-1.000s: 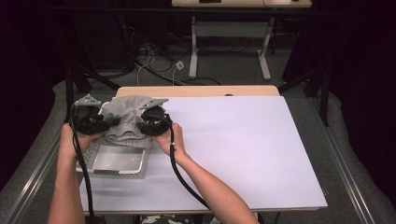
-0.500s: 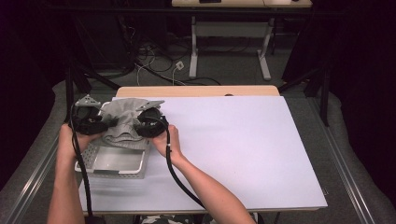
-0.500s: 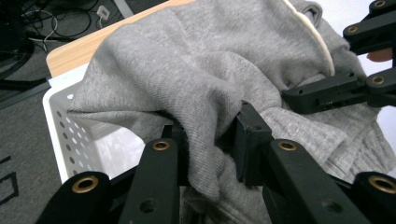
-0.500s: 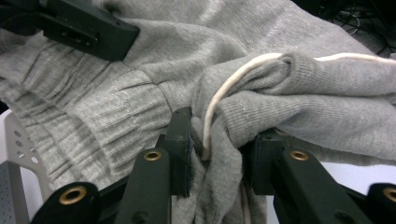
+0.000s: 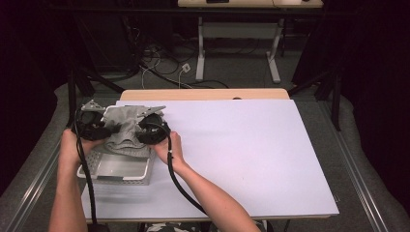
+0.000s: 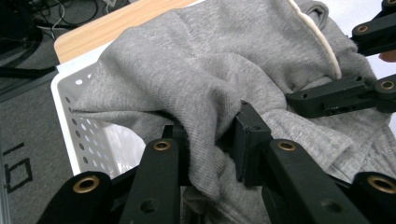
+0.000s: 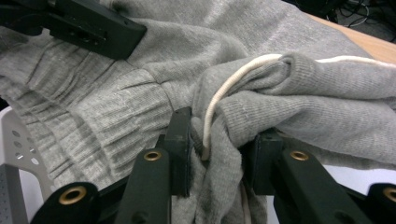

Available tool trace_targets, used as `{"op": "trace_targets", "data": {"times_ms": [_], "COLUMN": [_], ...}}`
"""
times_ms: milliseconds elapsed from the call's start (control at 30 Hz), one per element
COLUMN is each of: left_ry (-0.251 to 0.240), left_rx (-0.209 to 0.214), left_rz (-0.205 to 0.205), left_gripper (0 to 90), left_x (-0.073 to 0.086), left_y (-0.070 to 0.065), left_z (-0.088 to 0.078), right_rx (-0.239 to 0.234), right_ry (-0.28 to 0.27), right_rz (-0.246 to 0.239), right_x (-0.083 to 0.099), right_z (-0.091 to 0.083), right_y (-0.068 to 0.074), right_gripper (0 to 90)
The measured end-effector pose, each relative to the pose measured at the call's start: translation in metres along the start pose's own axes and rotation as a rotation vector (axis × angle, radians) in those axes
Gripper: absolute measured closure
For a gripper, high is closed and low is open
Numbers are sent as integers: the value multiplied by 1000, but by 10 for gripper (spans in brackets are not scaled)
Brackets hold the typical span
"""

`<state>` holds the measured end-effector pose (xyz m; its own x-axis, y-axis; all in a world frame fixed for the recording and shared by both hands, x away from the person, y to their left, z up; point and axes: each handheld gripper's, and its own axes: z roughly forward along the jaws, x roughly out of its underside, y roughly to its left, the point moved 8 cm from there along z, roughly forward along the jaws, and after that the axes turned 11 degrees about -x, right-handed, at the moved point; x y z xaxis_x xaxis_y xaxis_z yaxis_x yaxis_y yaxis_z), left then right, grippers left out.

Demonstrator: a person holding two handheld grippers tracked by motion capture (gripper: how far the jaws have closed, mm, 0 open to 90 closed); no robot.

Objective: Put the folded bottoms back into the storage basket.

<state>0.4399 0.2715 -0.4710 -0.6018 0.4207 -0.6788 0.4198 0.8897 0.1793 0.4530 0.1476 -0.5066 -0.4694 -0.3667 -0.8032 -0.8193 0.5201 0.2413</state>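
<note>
Left gripper (image 6: 212, 144): jaws closed on a fold of the grey garment (image 6: 224, 70). Right gripper (image 7: 217, 149): jaws clamped on a bunched fold with a white cord (image 7: 219, 100). Garment hangs between both, over the far end of a white perforated basket (image 5: 116, 175) at the table's (image 5: 251, 154) left edge.

No legible text anywhere
</note>
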Motion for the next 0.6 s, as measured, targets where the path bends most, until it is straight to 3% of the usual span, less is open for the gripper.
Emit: {"op": "trace_targets", "data": {"times_ms": [600], "left_ry": [60], "left_rx": [-18], "left_rz": [-18], "left_gripper": [739], "left_x": [13], "left_y": [9], "left_z": [17], "right_rx": [-1], "right_ry": [57], "right_rz": [15], "right_x": [8], "right_z": [20], "right_y": [3], "right_gripper": [647]}}
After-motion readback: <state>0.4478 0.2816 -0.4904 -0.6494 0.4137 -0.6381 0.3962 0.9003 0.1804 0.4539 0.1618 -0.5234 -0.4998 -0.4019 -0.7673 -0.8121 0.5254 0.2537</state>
